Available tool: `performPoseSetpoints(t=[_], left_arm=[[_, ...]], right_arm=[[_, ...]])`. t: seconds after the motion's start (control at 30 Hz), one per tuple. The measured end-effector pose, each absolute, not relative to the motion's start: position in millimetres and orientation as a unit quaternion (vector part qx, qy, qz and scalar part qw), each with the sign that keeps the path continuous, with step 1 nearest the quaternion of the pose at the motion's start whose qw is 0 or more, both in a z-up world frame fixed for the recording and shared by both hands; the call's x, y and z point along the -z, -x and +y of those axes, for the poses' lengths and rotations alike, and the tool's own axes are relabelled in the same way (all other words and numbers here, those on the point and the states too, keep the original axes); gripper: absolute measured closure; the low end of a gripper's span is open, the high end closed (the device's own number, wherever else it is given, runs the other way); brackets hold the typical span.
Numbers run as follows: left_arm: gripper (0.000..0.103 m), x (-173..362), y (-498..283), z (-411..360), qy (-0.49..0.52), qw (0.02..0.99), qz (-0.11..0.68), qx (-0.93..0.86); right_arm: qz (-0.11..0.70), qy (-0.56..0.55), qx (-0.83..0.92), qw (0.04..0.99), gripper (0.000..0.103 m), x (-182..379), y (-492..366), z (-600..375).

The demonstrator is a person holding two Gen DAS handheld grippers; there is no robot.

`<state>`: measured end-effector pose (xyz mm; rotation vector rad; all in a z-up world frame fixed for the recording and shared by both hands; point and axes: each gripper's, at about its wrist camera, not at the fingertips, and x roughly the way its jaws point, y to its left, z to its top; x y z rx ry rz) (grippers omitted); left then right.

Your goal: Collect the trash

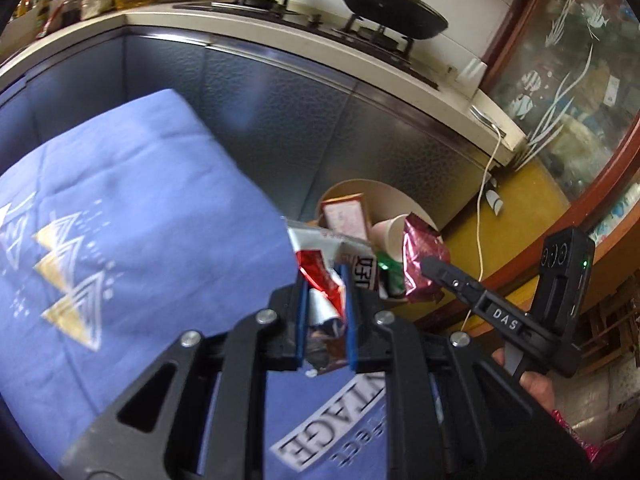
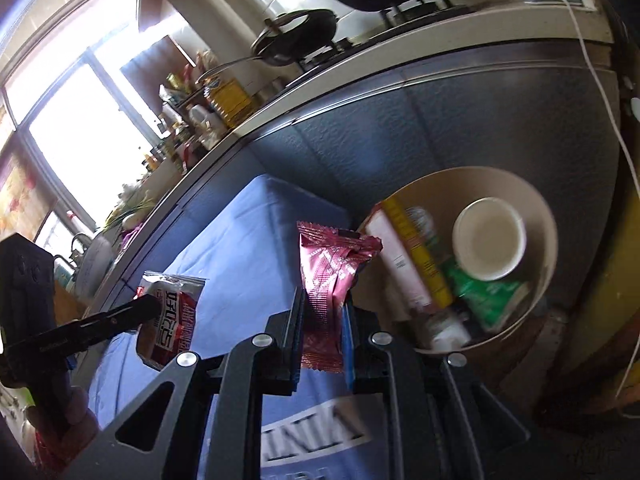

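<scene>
Left gripper (image 1: 325, 280) clenched on a red-and-silver wrapper (image 1: 320, 276), pinched low down, crumpled foil bunched between the pads, printed end sticking out past the tips. Right gripper (image 2: 323, 300) clamped on a dark-pink wrapper (image 2: 332, 276), held near one sealed end, upper half standing free and creased. Both judged near weightless, limp, slick foil; likely to slide or flutter, so best pinched deep across a fold or seam, not by a loose corner. Under both, blue cloth (image 1: 120, 208) over the worktop. Just beyond its edge, round tan bin (image 2: 540, 216), open top, already holding a paper cup (image 2: 489, 239), a flat carton (image 2: 408, 256), a green packet (image 2: 488, 296). Behind, grey cabinet fronts (image 1: 280, 92); higher, pans (image 1: 394, 8) on the stove.
</scene>
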<state>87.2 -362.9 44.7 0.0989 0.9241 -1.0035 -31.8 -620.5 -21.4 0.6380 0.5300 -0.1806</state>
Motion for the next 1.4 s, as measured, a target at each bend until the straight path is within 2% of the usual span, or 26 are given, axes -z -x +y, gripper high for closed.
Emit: performPoseSetpoints(t=[0.27,0.33,0.37,0.4,0.43,0.47,0.5,0.87,1.3,1.4], left_arm=[[0.089,-5,-97,-483,-0.088,0.744,0.451,0.485],[0.089,7,-100,-499,-0.103,0.745,0.454,0.478],[0.083,14,-102,-505,-0.110,0.745,0.460,0.471],[0.080,21,-104,-510,-0.119,0.739,0.471,0.466],[0.072,26,-105,-514,-0.123,0.735,0.482,0.461],[0.060,29,-107,-515,-0.124,0.734,0.489,0.455],[0.056,31,-107,-513,-0.122,0.736,0.488,0.453],[0.054,-7,-100,-461,-0.104,0.784,0.435,0.430],[0.054,-42,-66,-343,-0.108,0.860,0.350,0.357],[0.049,-49,-61,-322,-0.107,0.870,0.337,0.344]], right_arm=[[0.290,-0.256,0.127,0.913,0.087,56,18,-655],[0.295,-0.259,0.122,0.911,0.082,62,17,-659],[0.294,-0.261,0.120,0.912,0.078,65,18,-660],[0.292,-0.258,0.122,0.913,0.064,65,18,-660],[0.289,-0.253,0.126,0.915,0.041,66,18,-661],[0.282,-0.247,0.133,0.917,0.032,66,19,-659],[0.275,-0.243,0.140,0.920,0.027,66,21,-659],[0.203,-0.339,0.168,0.903,0.027,50,57,-660],[0.194,-0.402,0.167,0.879,0.027,24,71,-604],[0.197,-0.397,0.168,0.881,0.027,16,75,-591]])
